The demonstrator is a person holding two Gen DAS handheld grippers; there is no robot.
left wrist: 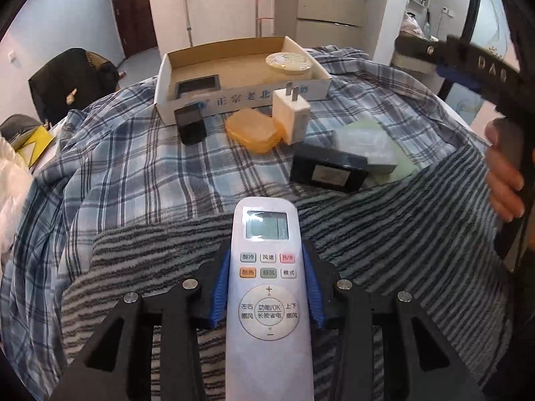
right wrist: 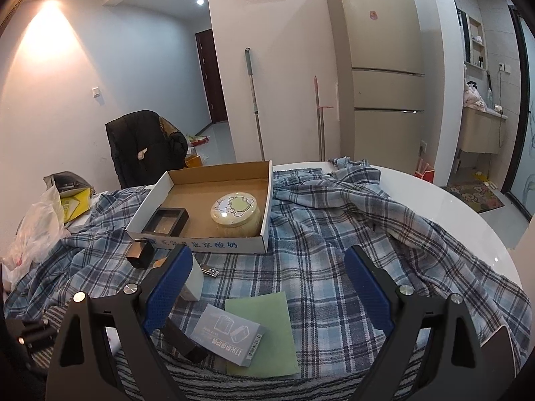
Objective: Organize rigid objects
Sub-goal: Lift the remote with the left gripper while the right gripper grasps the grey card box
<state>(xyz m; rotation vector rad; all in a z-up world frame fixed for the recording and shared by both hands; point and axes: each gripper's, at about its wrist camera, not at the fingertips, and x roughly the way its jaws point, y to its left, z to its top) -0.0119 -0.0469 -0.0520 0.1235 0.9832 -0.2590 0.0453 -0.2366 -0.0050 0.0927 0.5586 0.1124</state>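
My left gripper (left wrist: 267, 287) is shut on a white air-conditioner remote (left wrist: 267, 287), held above the striped towel (left wrist: 401, 234). Ahead stands a cardboard box (left wrist: 187, 103) holding a round cream tin (left wrist: 289, 63) and a black frame (left wrist: 197, 87). In front of it lie a small black cube (left wrist: 190, 124), an orange case (left wrist: 254, 128), a white plug charger (left wrist: 291, 113), a black box (left wrist: 329, 171) and a grey box (left wrist: 367, 148). My right gripper (right wrist: 267, 287) is open and empty above the grey box (right wrist: 230, 336) and green card (right wrist: 264, 330); the cardboard box (right wrist: 200, 244) lies beyond it.
A plaid cloth (right wrist: 334, 234) covers the round white table (right wrist: 468, 214). A plastic bag and yellow item (right wrist: 50, 214) sit at the left. A chair with a black jacket (right wrist: 140, 143) stands behind. My right gripper's body and the hand show at the right of the left wrist view (left wrist: 501, 153).
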